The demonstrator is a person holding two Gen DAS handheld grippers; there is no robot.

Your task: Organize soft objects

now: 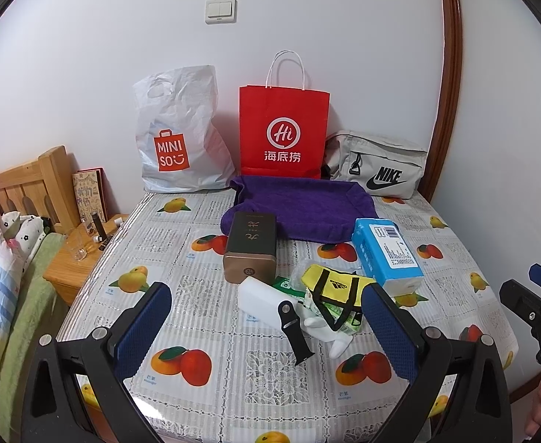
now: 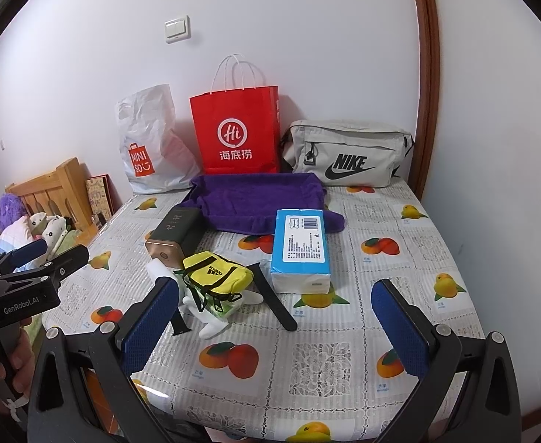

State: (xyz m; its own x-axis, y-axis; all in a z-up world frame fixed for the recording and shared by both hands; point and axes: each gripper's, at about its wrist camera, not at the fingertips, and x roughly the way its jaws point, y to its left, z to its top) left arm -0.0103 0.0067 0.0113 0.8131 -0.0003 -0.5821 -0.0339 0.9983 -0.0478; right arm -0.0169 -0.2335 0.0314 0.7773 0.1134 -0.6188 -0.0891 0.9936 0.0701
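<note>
Fruit-print table [image 1: 204, 398] carried a near clutter: yellow pouch [image 2: 217, 271] atop white socks [image 2: 215, 323], tin [image 1: 250, 247] touching. Both my left tongs [image 1: 266, 336] and right tongs [image 2: 274, 325] hung apart, empty. I judged a grab might snag the watch strap [image 1: 294, 332].

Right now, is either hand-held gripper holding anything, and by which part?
Nothing is held. The left hand-held gripper and the right hand-held gripper are both open above the table, with nothing between their fingers.
</note>
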